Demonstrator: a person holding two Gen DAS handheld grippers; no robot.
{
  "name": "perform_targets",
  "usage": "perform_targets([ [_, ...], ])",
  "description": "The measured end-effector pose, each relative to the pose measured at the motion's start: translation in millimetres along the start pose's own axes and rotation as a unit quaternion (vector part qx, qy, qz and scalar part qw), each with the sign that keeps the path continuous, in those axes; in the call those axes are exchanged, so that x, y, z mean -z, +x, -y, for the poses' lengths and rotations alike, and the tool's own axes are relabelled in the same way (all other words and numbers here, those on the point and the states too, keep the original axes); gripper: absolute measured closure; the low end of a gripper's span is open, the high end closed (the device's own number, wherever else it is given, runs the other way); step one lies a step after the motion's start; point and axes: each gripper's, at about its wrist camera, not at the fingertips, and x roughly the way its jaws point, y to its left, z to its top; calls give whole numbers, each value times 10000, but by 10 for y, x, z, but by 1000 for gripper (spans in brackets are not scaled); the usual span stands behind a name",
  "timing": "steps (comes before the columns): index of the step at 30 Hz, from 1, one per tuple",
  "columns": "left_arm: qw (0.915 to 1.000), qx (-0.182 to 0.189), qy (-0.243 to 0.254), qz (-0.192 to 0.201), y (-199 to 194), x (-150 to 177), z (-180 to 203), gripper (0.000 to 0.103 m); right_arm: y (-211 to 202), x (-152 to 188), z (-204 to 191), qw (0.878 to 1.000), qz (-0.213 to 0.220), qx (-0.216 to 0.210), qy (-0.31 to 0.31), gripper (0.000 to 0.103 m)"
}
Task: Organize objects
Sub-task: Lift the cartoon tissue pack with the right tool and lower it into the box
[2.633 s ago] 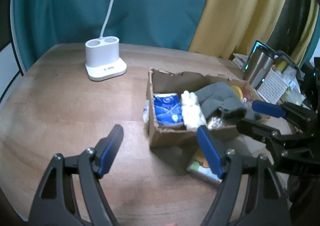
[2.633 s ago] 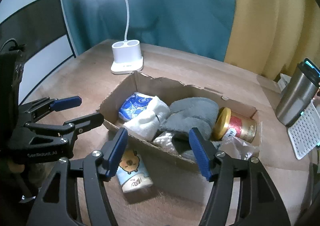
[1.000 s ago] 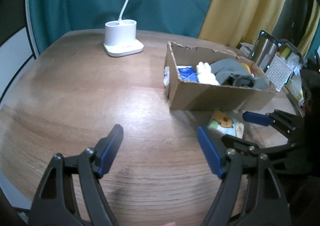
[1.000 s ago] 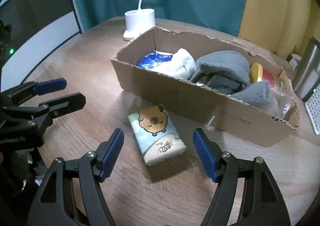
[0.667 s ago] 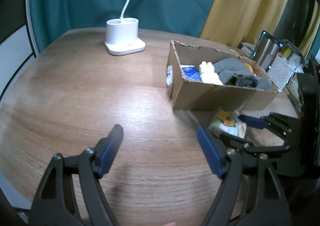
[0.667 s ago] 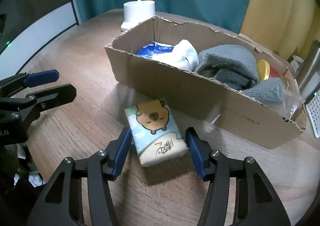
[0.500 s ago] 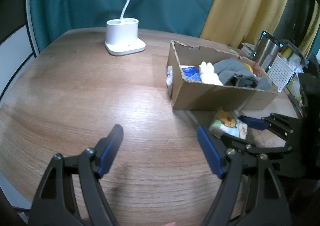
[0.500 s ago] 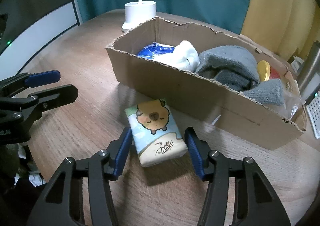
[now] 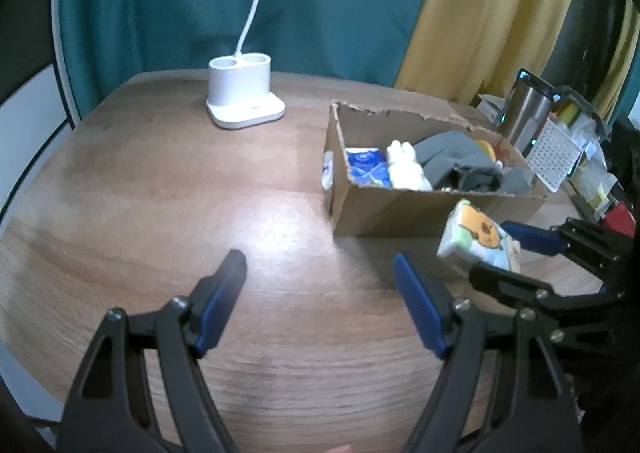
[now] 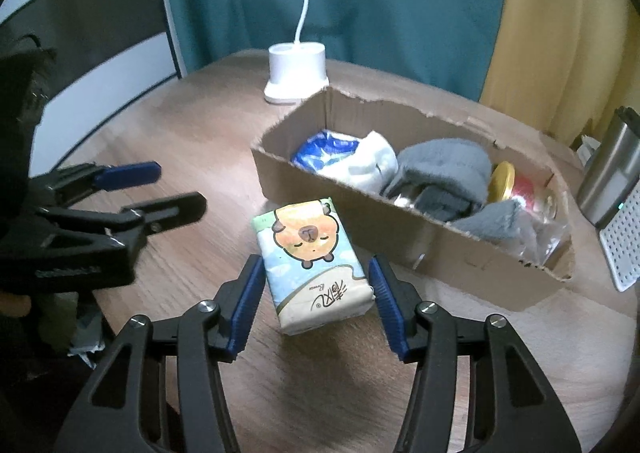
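Note:
My right gripper is shut on a tissue pack printed with a sleeping capybara and holds it lifted above the wooden table, in front of the cardboard box. The pack and the right gripper also show at the right of the left wrist view. The box holds a blue packet, a white sock, grey socks and a gold-lidded can. My left gripper is open and empty over bare table, left of the box.
A white lamp base with a white stalk stands at the back of the round wooden table. A steel tumbler and a white perforated panel sit right of the box. Teal and yellow curtains hang behind.
My right gripper closed on the tissue pack and lifted it off the table, tilting it up. The left gripper stayed open and nearly still.

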Motion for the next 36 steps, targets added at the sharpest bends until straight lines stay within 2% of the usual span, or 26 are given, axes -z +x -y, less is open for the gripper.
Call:
perform_targets([
  [18, 9998, 76, 80, 148, 74, -284, 72, 25, -182, -357, 214, 9993, 362, 16, 7, 46],
  [36, 9999, 32, -85, 90, 335, -451, -132, 25, 197, -686, 288, 9994, 196, -28, -290, 46],
])
